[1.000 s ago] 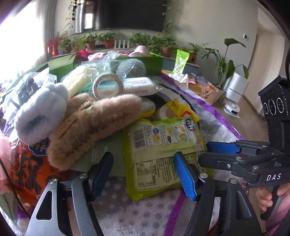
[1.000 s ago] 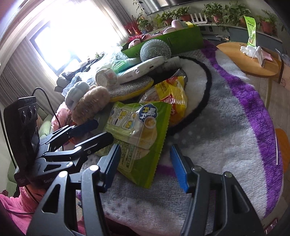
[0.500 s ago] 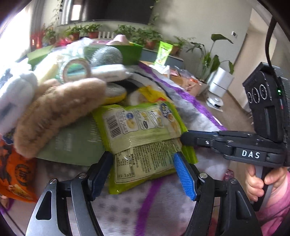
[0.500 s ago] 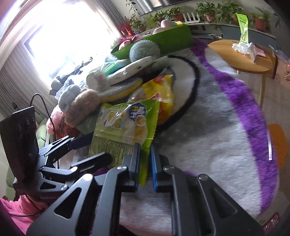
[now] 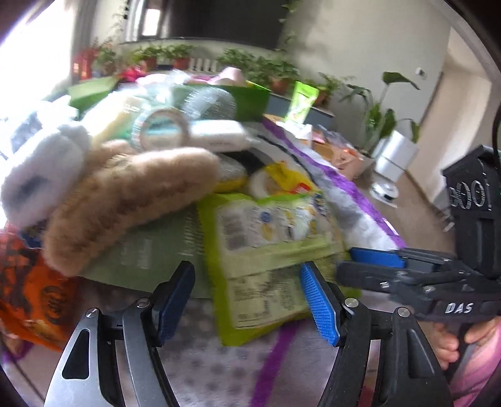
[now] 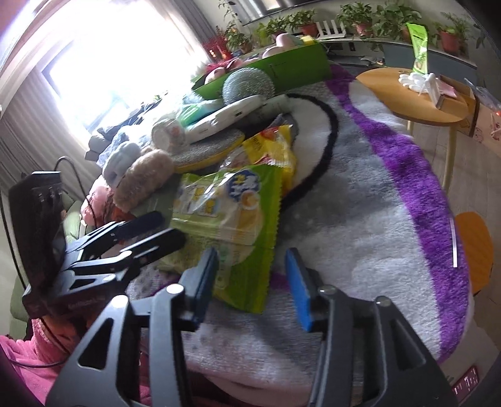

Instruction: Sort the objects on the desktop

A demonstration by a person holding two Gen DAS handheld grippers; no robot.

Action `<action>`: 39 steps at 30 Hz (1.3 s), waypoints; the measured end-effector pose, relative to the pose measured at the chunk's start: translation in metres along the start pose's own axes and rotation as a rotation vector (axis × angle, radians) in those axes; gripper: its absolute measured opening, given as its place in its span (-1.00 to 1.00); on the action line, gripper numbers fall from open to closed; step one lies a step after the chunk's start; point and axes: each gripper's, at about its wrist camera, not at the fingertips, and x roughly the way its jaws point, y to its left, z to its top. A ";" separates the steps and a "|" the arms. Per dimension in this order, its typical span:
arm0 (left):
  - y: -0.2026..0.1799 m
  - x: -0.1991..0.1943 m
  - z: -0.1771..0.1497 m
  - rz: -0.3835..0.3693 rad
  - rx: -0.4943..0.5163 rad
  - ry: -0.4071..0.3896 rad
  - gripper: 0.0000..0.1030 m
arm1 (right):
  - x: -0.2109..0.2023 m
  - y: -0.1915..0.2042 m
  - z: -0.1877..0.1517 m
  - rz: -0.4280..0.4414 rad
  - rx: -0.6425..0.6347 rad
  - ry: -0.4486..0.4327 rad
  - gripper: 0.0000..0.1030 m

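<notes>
Both grippers (image 5: 247,297) (image 6: 250,281) spread wide at green snack pkt (image 6: 231,219) near edge.

Far across the room we see a row of green potted plants (image 6: 369,15) along a ledge, and a bright window (image 6: 103,59) at the left. To the right stands a round wooden side table (image 6: 429,106); a white robot vacuum (image 5: 384,190) sits on the floor beyond it.

Motion blur smears the left wrist view, so the print on the green snack bag (image 5: 269,247) cannot be read. The tan plush slipper (image 5: 125,200) hides part of the flat green packet (image 5: 150,253). The orange packet (image 5: 28,300) is cut off at the left edge.
</notes>
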 end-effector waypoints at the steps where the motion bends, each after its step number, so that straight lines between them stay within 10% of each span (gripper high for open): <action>1: -0.003 0.003 0.000 -0.016 0.004 0.009 0.36 | 0.002 0.002 0.000 0.001 -0.006 0.005 -0.09; 39: -0.054 -0.045 0.054 0.062 0.127 -0.128 0.17 | -0.049 0.005 0.030 0.151 -0.022 -0.173 -0.31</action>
